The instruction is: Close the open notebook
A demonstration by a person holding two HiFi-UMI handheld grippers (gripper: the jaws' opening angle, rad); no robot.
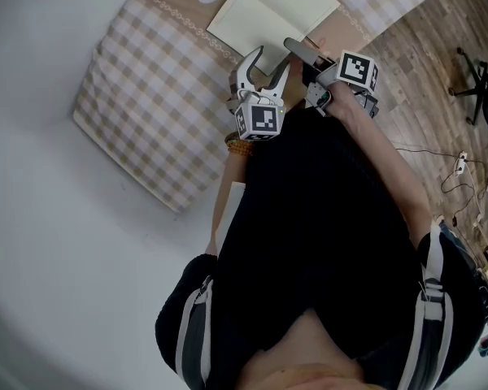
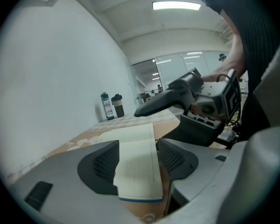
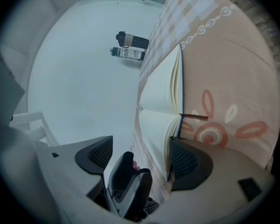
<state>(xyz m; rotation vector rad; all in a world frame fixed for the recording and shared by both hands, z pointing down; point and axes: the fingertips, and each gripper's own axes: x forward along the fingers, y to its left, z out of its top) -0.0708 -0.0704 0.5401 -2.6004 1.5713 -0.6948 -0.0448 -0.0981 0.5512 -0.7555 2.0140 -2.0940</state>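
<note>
2 bottles (image 2: 106, 106), 1 notebook (image 1: 272, 13) share a checked tablecloth (image 1: 146, 96) beside a white wall (image 2: 51, 78).

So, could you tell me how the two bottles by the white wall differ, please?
The white-labelled bottle looks slimmer and slightly taller than the dark grey bottle. The dark grey bottle is plain with a bulky black lid, while the white-labelled bottle carries print. Both stand upright, side by side.

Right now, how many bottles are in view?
2. A clear labelled bottle and a dark grey bottle stand side by side at the far end of the table. Others may be hidden.
</note>
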